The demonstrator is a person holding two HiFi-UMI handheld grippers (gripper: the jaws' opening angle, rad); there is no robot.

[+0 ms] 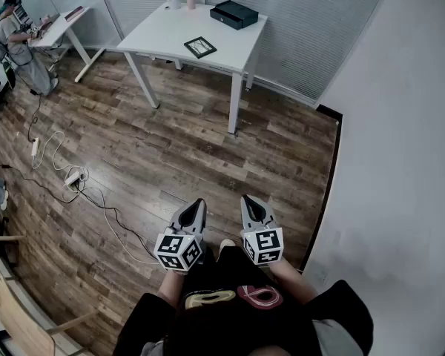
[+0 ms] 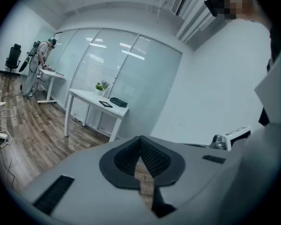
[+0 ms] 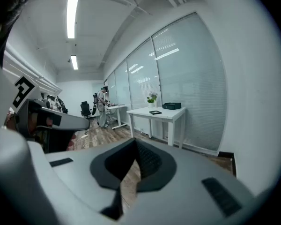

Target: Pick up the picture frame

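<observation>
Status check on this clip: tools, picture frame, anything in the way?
Left tool and right tool both shut, empty. Picture frame flat on white table across the room, untouched. Power strip with its cable lies off left.

The person wears a black top [image 1: 230, 325] with wide black sleeves [image 1: 144, 321]. On the front are a pale yellow loop [image 1: 210, 297] and a pink loop [image 1: 259, 297]. They may be shoes or a print on the top; it is hard to tell. The left gripper [image 1: 199, 202] and the right gripper [image 1: 247, 199] have smooth grey shells. Each one has a cube [image 1: 178, 251] with black and white squares on it. The pads [image 2: 154, 156] inside are black with tiny ridges.
</observation>
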